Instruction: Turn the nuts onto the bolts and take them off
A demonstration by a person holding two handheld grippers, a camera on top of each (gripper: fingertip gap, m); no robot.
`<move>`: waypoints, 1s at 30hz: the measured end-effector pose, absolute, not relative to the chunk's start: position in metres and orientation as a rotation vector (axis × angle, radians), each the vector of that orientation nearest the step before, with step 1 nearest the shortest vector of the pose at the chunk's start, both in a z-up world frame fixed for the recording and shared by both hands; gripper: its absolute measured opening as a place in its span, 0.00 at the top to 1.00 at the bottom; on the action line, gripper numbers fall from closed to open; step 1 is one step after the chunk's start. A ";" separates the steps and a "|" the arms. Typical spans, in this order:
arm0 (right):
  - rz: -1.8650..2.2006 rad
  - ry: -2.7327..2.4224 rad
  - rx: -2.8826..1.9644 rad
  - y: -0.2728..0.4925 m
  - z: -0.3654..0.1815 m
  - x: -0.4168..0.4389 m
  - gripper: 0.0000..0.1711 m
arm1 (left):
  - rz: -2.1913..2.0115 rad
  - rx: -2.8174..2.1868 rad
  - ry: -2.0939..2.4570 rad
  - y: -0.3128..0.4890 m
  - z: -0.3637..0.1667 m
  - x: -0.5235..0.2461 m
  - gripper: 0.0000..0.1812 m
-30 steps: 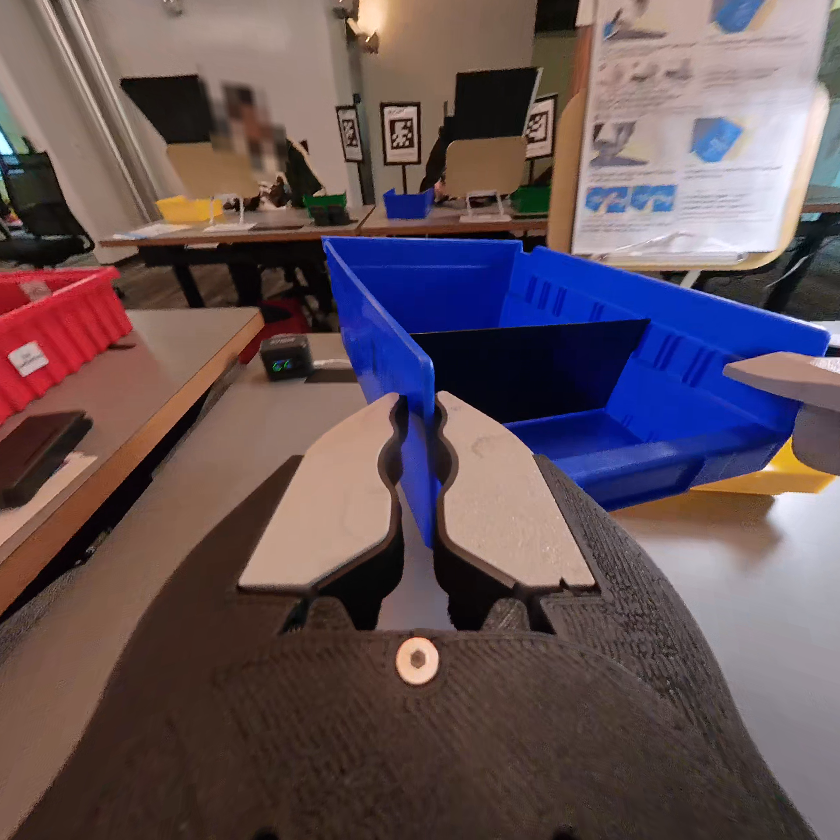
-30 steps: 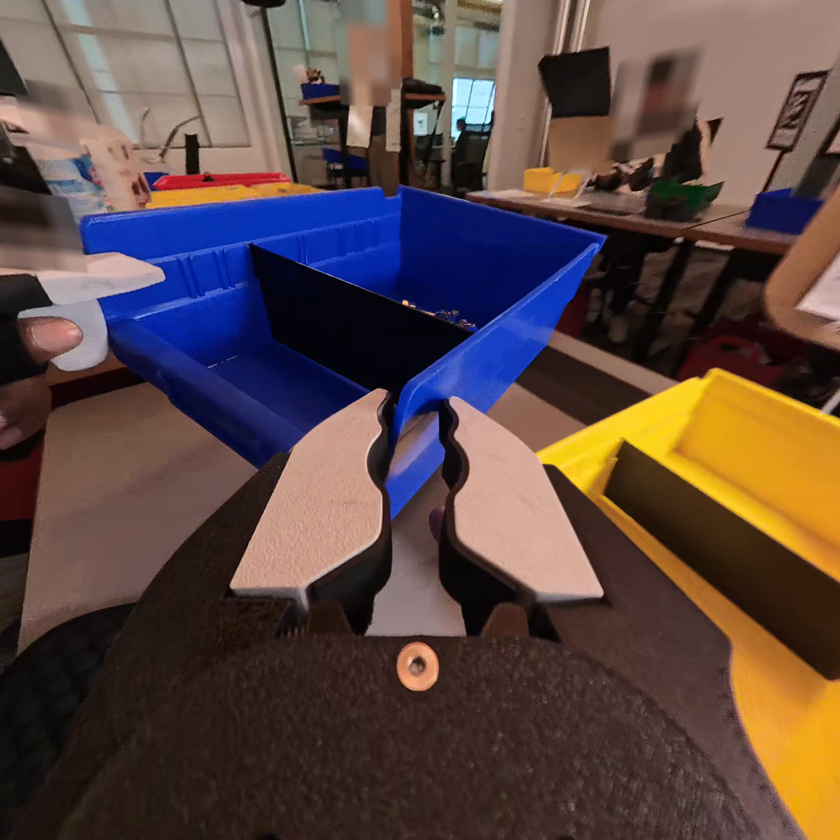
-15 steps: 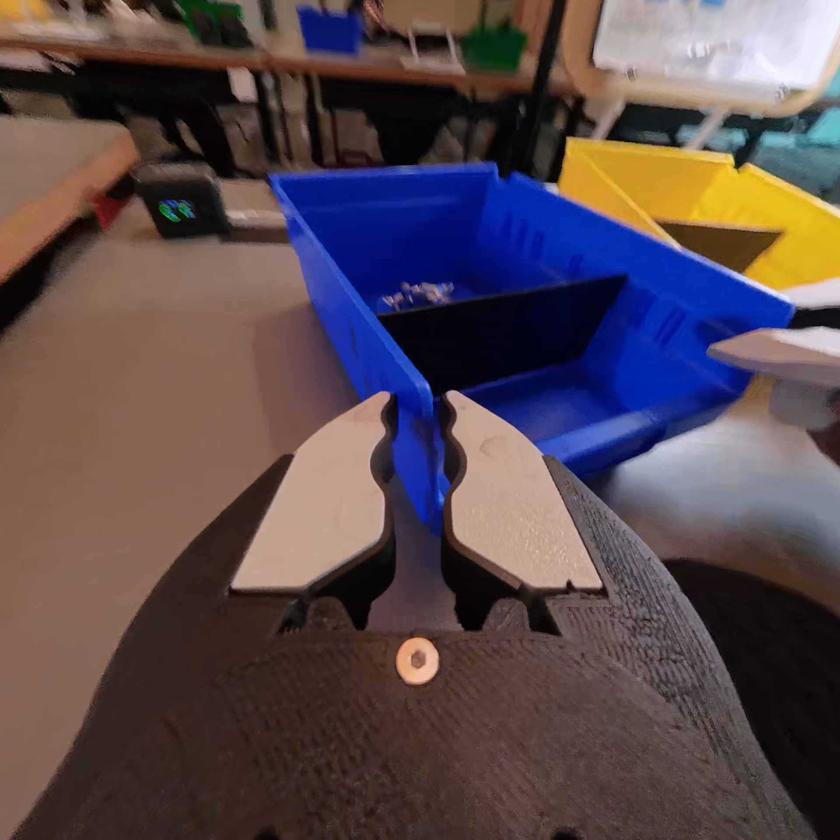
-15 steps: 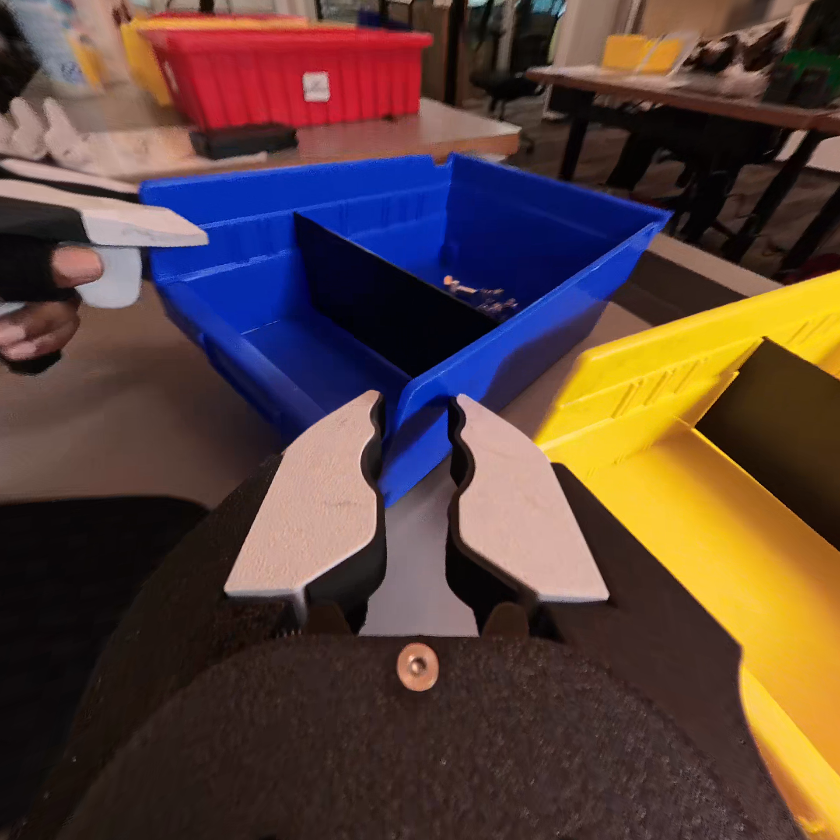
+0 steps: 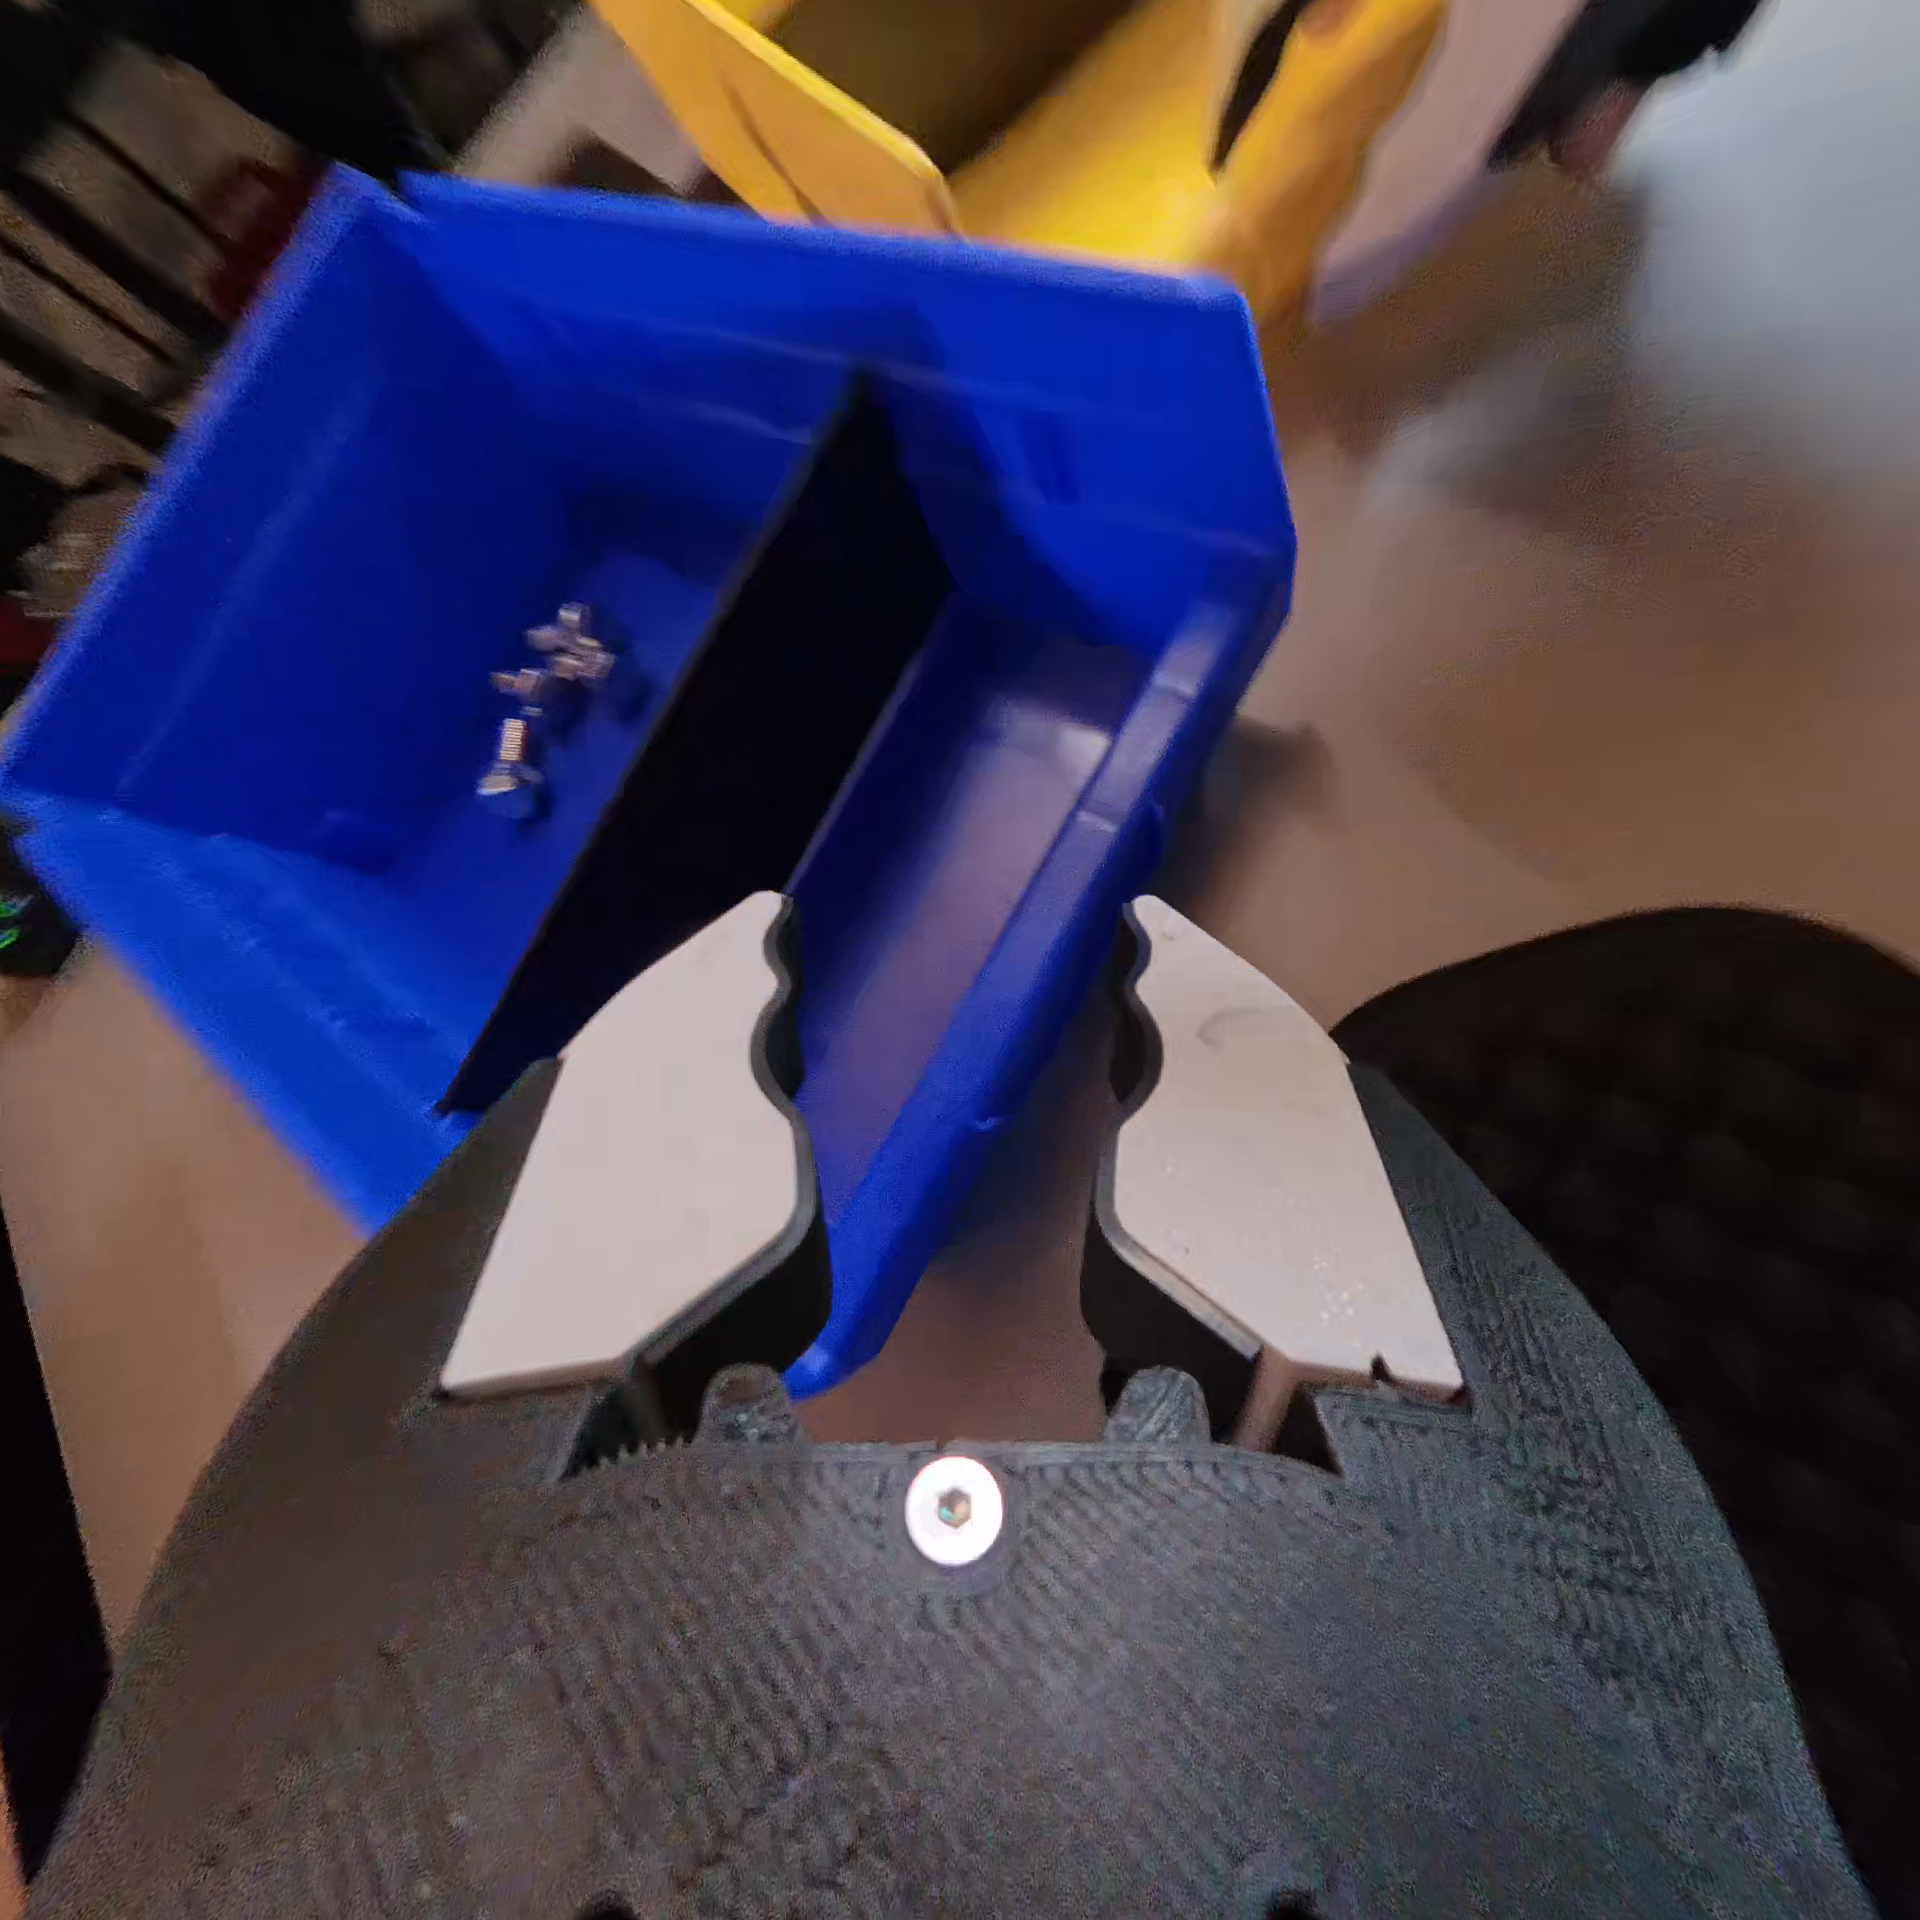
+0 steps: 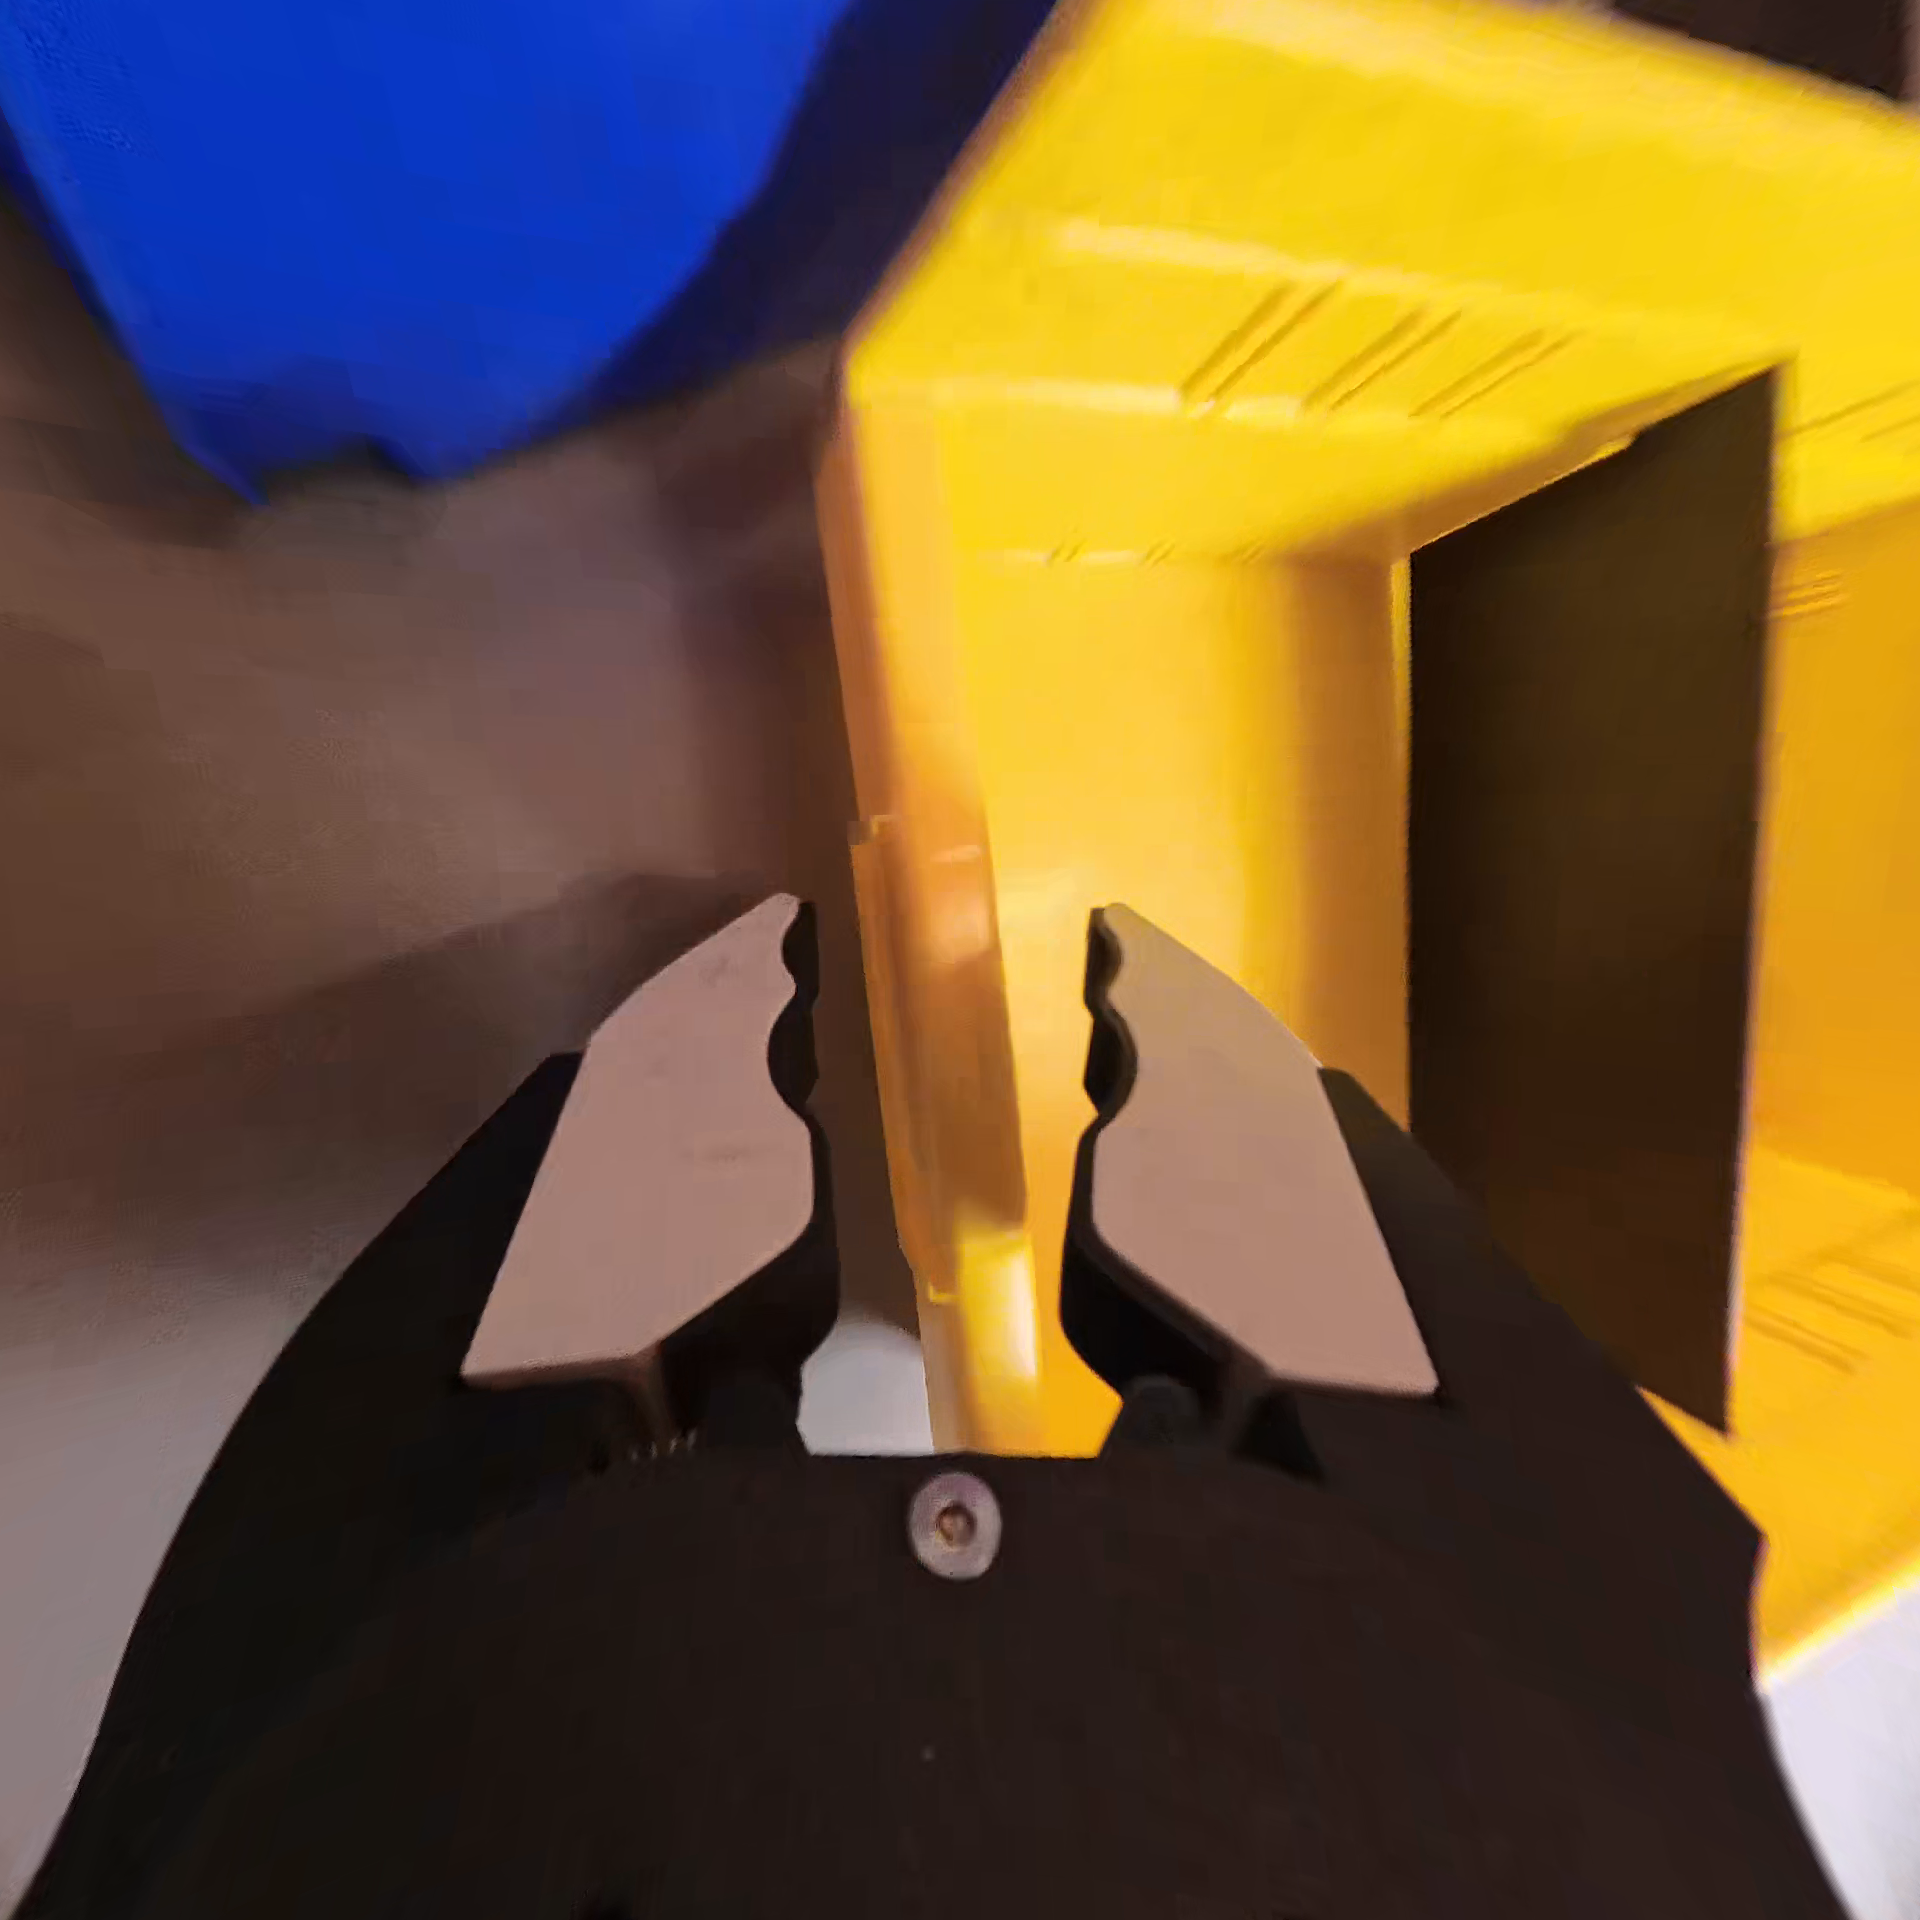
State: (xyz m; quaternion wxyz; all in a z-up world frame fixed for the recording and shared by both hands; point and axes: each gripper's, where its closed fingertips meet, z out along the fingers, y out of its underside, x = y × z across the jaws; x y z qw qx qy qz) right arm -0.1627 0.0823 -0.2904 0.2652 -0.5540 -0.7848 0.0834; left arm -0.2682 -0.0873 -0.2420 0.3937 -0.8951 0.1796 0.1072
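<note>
Small metal bolts and nuts (image 5: 545,707) lie loose in blue bin's (image 5: 343,499) far compartment, likely light, hard, slippery, best pinched across shank; left gripper (image 5: 956,925) and right gripper (image 6: 945,920) both spread, empty.

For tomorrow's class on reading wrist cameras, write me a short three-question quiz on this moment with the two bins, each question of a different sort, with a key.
1. True or false: the left gripper has its jaws clamped on the blue bin.
2. Multiple choice: the small metal parts lie in the blue bin's A) compartment left of the black divider, B) compartment right of it, C) neither.
3. Fill in: the right gripper straddles a wall of the ____ bin.

Key: 1 false, the jaws are apart with the bin's corner between them; 2 A; 3 yellow.
</note>
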 end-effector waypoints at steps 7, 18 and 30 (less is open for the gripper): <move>0.191 -2.155 -1.523 0.077 -0.303 -0.137 0.85 | 0.385 -2.559 0.782 -0.077 -0.306 -0.269 0.72; 0.086 -1.993 -1.645 0.111 -0.303 0.027 0.84 | 0.404 -2.499 0.887 -0.064 -0.312 -0.236 0.83; -0.051 -1.955 -1.683 0.221 -0.305 0.126 0.84 | 0.417 -2.473 0.878 -0.038 -0.311 -0.242 0.83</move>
